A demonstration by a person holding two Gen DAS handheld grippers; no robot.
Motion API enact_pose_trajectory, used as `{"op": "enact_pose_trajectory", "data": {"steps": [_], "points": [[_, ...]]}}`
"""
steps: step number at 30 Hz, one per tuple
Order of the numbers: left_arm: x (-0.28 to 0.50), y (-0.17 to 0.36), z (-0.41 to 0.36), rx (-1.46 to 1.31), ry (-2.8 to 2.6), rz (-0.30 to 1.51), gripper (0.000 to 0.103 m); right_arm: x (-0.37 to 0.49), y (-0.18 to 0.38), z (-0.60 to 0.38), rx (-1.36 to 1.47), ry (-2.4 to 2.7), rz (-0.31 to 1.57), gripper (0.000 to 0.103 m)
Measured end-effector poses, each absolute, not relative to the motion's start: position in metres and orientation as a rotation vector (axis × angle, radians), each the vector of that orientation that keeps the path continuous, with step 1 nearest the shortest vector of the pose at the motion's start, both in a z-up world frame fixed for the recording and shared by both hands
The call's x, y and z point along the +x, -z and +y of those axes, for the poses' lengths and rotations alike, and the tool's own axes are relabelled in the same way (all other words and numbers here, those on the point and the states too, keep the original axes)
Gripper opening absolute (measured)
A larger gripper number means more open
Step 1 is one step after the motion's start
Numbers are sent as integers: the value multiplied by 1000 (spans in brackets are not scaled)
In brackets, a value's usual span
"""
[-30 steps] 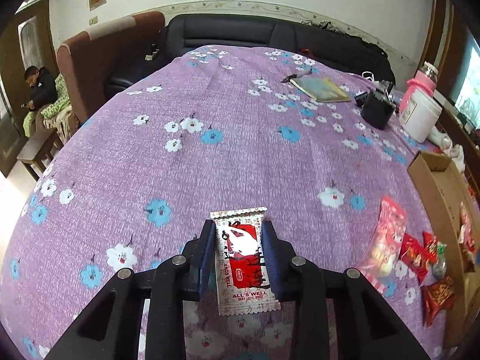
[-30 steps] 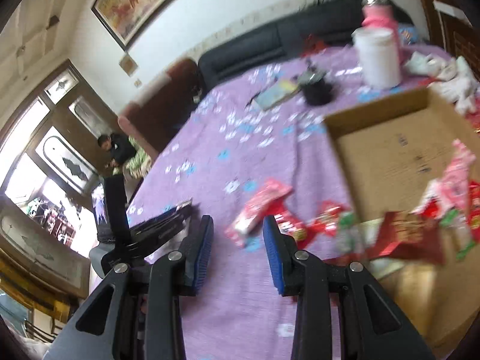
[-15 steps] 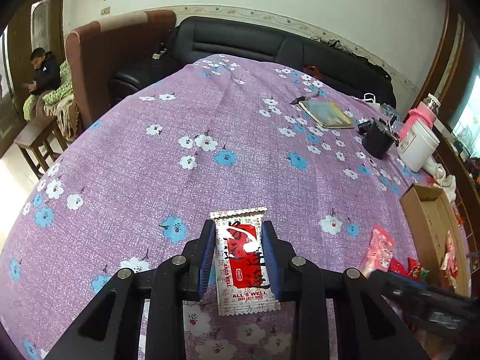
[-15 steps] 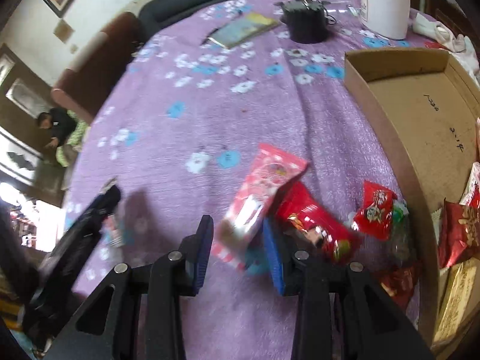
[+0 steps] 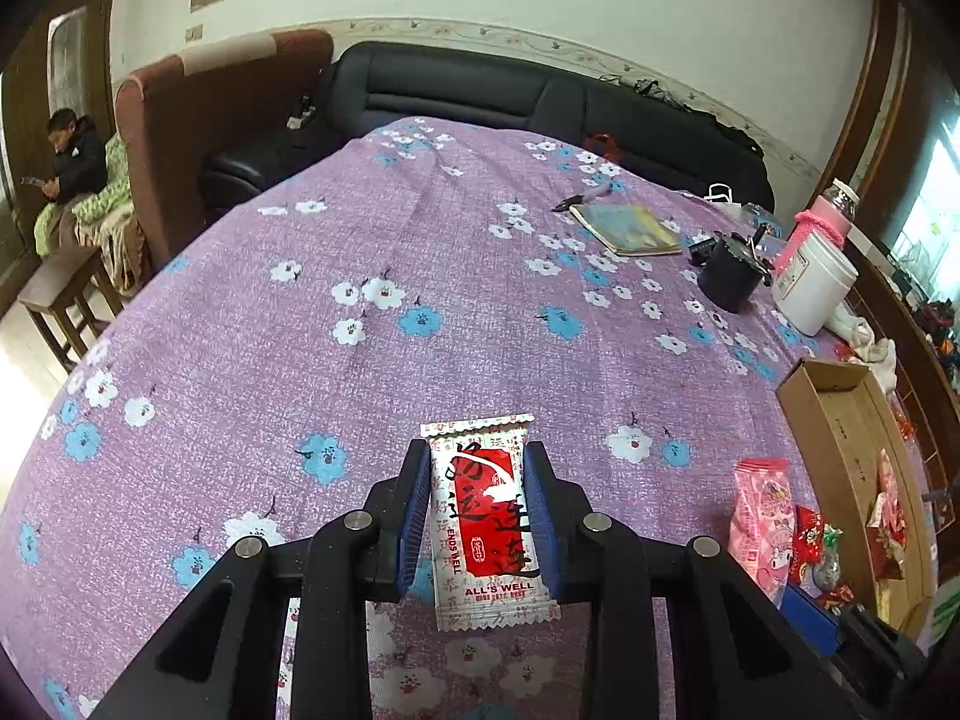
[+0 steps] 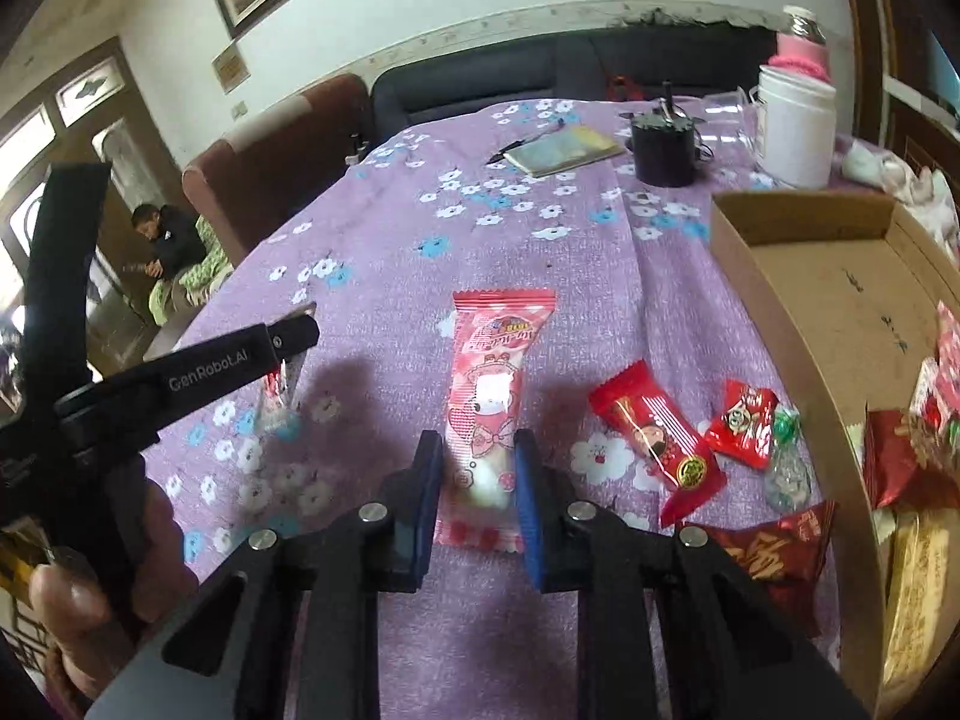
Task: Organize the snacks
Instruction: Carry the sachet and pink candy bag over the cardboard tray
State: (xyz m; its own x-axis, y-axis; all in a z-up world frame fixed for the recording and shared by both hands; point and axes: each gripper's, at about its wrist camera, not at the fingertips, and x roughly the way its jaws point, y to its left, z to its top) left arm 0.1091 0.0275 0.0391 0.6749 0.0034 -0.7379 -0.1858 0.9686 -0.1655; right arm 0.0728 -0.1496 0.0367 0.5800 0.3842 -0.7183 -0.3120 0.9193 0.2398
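Left tongs (image 5: 478, 510) clamp the red-and-white packet (image 5: 487, 525) off the worktop (image 5: 372, 372) - right tongs (image 6: 477, 495) closing around the pink packet (image 6: 489, 402), box-bound (image 6: 798, 300) I'd guess

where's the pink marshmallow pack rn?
Right wrist view, centre: pink marshmallow pack lies on the purple tablecloth between the closing right gripper jaws, left of the red candy.

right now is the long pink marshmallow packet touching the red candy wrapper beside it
Apart. The right wrist view shows purple tablecloth between the pink marshmallow packet and the red candy wrapper.
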Motion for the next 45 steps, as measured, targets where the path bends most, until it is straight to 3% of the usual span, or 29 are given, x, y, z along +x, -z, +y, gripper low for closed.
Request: {"op": "enact_pose_trajectory", "data": {"steps": [45], "points": [[107, -42, 23, -230, -85, 811, 32, 84, -37, -171, 191, -386, 862, 23]]}}
